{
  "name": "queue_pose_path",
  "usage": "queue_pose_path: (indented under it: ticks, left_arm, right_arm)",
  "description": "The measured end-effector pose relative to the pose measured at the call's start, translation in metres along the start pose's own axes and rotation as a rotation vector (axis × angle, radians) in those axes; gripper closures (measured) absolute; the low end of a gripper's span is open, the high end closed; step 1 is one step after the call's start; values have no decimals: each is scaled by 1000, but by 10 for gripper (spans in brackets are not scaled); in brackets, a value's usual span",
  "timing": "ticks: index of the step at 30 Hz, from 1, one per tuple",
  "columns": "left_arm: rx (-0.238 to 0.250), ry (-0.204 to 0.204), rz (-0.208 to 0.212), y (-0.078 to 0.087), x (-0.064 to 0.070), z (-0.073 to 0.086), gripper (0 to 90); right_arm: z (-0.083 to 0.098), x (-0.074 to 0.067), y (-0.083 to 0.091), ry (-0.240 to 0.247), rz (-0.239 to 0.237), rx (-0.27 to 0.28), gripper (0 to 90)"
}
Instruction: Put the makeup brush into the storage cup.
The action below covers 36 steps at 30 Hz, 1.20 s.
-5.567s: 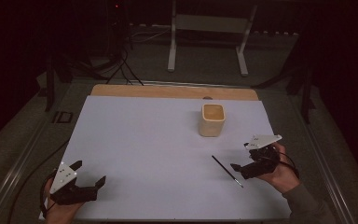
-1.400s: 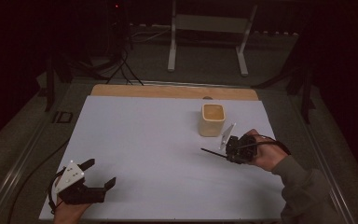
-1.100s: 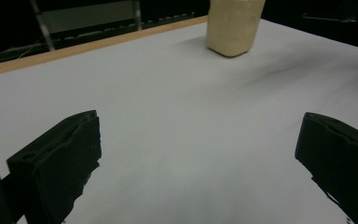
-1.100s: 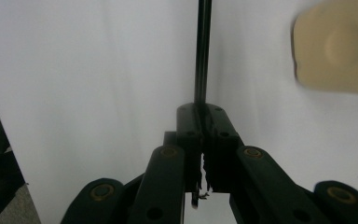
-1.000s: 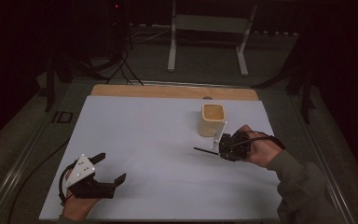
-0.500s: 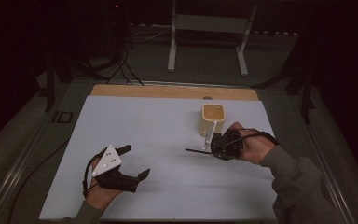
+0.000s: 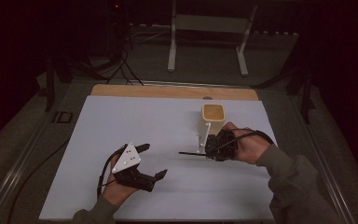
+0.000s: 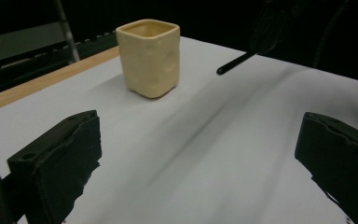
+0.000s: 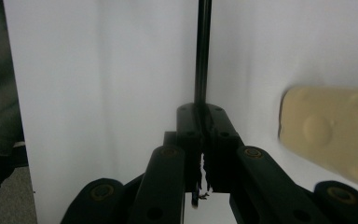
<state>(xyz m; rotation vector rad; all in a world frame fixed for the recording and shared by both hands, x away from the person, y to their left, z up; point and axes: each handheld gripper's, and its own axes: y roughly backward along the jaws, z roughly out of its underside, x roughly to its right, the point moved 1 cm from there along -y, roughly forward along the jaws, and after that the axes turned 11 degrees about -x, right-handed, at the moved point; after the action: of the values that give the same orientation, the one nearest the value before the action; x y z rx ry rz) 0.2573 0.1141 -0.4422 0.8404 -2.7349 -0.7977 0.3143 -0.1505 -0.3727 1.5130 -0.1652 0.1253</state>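
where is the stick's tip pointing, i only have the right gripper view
Observer: In the high view the stick sticks out level from the right tongs, toward the table's left side, away from the cup.
Operator: is the cup empty
Observer: The high view looks into its mouth; I see nothing inside, though the light is dim.
Operator: left tongs doing anything
Observer: The left tongs are open and hold nothing; in the left gripper view they face the cup across bare white sheet.
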Motion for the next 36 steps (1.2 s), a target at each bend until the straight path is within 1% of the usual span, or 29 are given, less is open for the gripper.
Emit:
queue_pose_path:
  ticks: [7, 11, 12, 17, 18, 25, 32, 36]
  left_arm:
    - [4, -13, 22, -10, 4, -8, 27]
    - [6, -18, 35, -15, 7, -12, 30]
    - [5, -21, 37, -16, 7, -13, 32]
    - [3, -33, 43, -20, 11, -16, 42]
    - [4, -37, 45, -21, 11, -17, 45]
    - [-2, -39, 55, -25, 13, -19, 55]
    - [-8, -49, 83, -31, 17, -21, 85]
    - [-8, -51, 91, -34, 18, -21, 102]
  right_arm:
    - [-5, -2, 2, 25, 3, 19, 858]
    - [-8, -3, 3, 37, 4, 20, 858]
    - [-10, -4, 3, 48, 7, 18, 858]
    - [-13, -5, 3, 59, 10, 21, 858]
    - [-15, -6, 3, 69, 11, 22, 858]
    - [-20, -8, 3, 85, 10, 23, 858]
    - [-25, -10, 3, 110, 13, 29, 858]
    - [-27, -11, 5, 119, 15, 33, 858]
